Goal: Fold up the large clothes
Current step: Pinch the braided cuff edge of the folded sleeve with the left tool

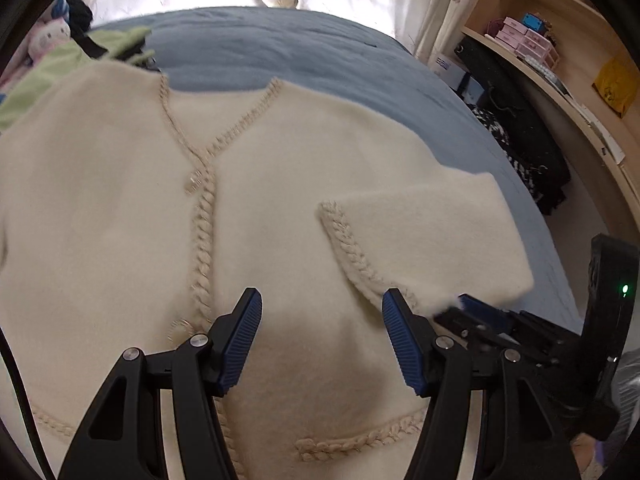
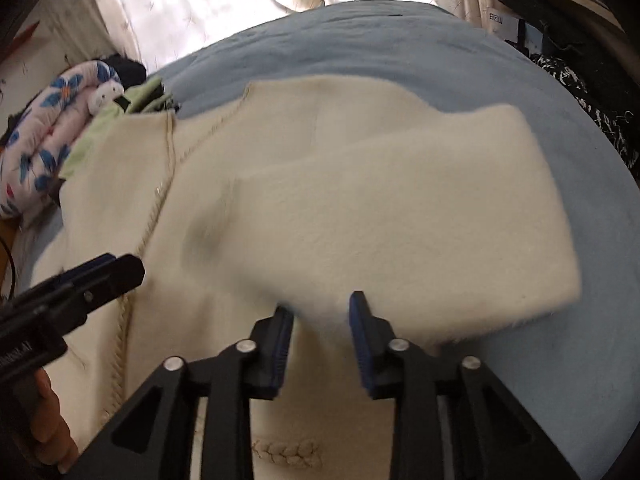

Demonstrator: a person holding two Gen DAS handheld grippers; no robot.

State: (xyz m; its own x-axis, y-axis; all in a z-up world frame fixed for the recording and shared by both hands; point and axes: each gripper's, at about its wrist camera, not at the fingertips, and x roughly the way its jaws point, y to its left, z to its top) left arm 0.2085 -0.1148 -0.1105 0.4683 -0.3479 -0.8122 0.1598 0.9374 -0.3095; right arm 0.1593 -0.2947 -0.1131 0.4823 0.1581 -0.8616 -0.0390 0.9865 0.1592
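Observation:
A fluffy cream cardigan [image 1: 120, 200] [image 2: 224, 280] with braided trim lies front up on a blue bed [image 1: 280, 48] [image 2: 400, 40]. Its right sleeve [image 1: 432, 232] [image 2: 400, 208] is folded inward across the body, cuff trim showing. My left gripper [image 1: 320, 296] [image 2: 120, 264] hovers open over the lower front, nothing between its blue pads. My right gripper [image 2: 322, 304] [image 1: 468, 304] sits at the near edge of the folded sleeve, jaws partly apart, with fuzzy sleeve fabric just past the tips and no pad pressing on it.
A green garment [image 1: 48, 76] and a plush toy [image 1: 48, 38] lie at the bed's far left by a floral cushion [image 2: 48, 128]. Wooden shelves [image 1: 560, 40] and a black bag [image 1: 520, 120] stand along the right. A hand [image 2: 44, 420] holds the left gripper.

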